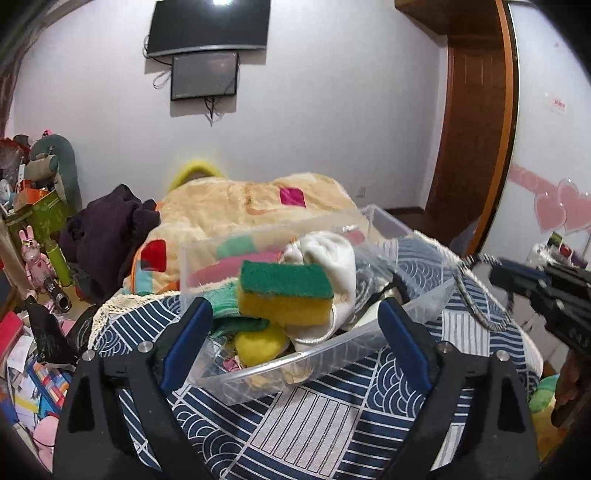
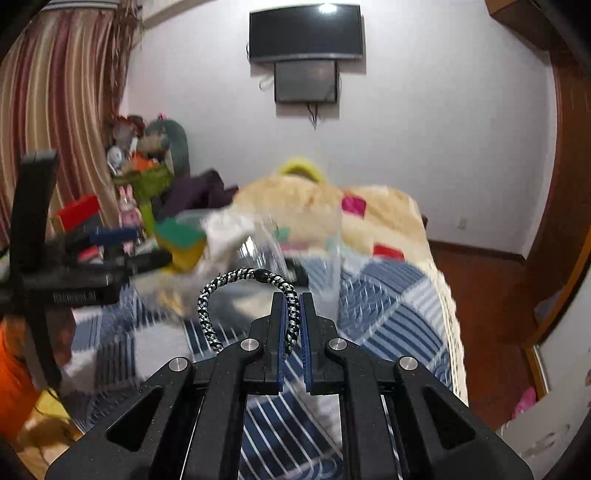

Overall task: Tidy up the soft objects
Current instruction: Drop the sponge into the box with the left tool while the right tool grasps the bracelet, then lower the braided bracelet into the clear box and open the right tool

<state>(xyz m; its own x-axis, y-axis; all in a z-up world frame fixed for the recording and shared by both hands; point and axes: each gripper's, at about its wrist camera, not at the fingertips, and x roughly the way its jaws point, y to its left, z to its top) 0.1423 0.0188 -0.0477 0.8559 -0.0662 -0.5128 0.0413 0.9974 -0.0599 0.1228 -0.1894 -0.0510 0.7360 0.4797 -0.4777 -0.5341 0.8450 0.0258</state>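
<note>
A clear plastic bin [image 1: 332, 350] sits on the blue patterned bedspread [image 1: 314, 417]. In it lie a yellow and green sponge [image 1: 286, 295], a white cloth [image 1: 328, 258], a green knit piece [image 1: 225, 299] and a yellow ball [image 1: 258, 343]. My left gripper [image 1: 295, 325] is open, its fingers on either side of the bin's near edge. My right gripper [image 2: 294, 306] is shut on a black and white braided hair tie [image 2: 236, 291], held above the bed near the bin [image 2: 295, 243]. The hair tie also shows in the left wrist view [image 1: 476, 306].
A cream patchwork blanket [image 1: 251, 206] and a dark purple garment [image 1: 107, 229] lie behind the bin. Toys and boxes [image 1: 40, 229] crowd the floor at the left. A wooden door [image 1: 476, 122] stands at the right. Screens [image 1: 207, 26] hang on the wall.
</note>
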